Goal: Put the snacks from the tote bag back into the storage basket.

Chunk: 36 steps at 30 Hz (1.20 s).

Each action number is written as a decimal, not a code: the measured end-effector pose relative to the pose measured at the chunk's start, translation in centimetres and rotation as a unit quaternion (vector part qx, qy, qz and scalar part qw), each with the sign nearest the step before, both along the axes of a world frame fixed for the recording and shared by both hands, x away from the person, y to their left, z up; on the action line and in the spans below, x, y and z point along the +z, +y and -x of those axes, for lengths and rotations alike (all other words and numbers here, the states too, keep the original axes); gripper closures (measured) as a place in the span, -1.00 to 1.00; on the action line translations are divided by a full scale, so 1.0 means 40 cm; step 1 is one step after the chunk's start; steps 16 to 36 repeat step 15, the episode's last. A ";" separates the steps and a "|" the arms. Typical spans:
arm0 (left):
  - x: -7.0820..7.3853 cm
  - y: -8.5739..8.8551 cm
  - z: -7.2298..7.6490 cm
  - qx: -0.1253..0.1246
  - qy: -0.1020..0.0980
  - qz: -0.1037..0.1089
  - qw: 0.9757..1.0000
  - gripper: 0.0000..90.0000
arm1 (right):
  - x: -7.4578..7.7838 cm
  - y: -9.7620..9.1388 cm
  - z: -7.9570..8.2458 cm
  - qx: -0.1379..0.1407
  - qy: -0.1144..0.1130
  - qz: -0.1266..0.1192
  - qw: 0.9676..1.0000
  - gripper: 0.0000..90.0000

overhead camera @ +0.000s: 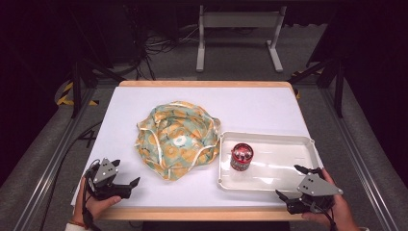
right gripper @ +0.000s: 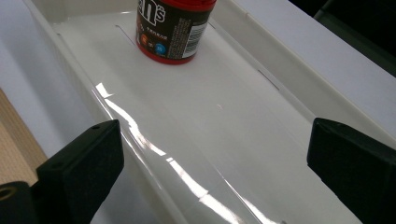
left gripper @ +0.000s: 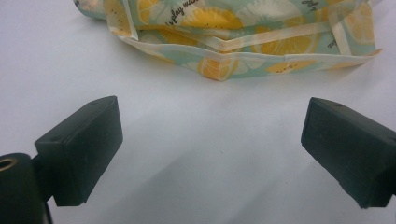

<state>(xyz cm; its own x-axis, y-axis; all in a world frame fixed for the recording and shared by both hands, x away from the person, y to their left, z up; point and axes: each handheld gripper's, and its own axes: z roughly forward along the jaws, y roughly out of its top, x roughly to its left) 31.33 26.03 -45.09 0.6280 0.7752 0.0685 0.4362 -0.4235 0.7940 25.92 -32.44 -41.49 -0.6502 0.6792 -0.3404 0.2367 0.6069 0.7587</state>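
One candy jar (overhead camera: 241,156) upright in white tray (overhead camera: 288,180).

light: bright on table (overhead camera: 250,108), dark surround | glare: streaks on tray (right gripper: 154,149) between jaws | shadows: soft | blur: jaws slightly soft, near

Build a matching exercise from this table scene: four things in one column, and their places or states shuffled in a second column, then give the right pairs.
Things:
1. lemon-print cloth bag
2. red candy jar
3. left claw
4. right claw

Places or states:
A. open, at the near right corner of the white tray
B. crumpled on the white table, left of the tray
C. open, near the table's front left edge
D. upright inside the tray

Pairs: 1-B, 2-D, 3-C, 4-A
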 end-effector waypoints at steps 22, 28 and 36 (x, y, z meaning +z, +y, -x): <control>0.001 -0.016 0.001 0.004 -0.002 -0.007 1.000 -0.86 | 0.003 -0.012 -0.003 -0.003 -0.005 -0.014 1.000 -0.91; 0.001 -0.016 0.001 0.004 -0.002 -0.007 1.000 -0.86 | 0.003 -0.012 -0.003 -0.003 -0.005 -0.014 1.000 -0.91; 0.001 -0.016 0.001 0.004 -0.002 -0.007 1.000 -0.86 | 0.003 -0.012 -0.003 -0.003 -0.005 -0.014 1.000 -0.91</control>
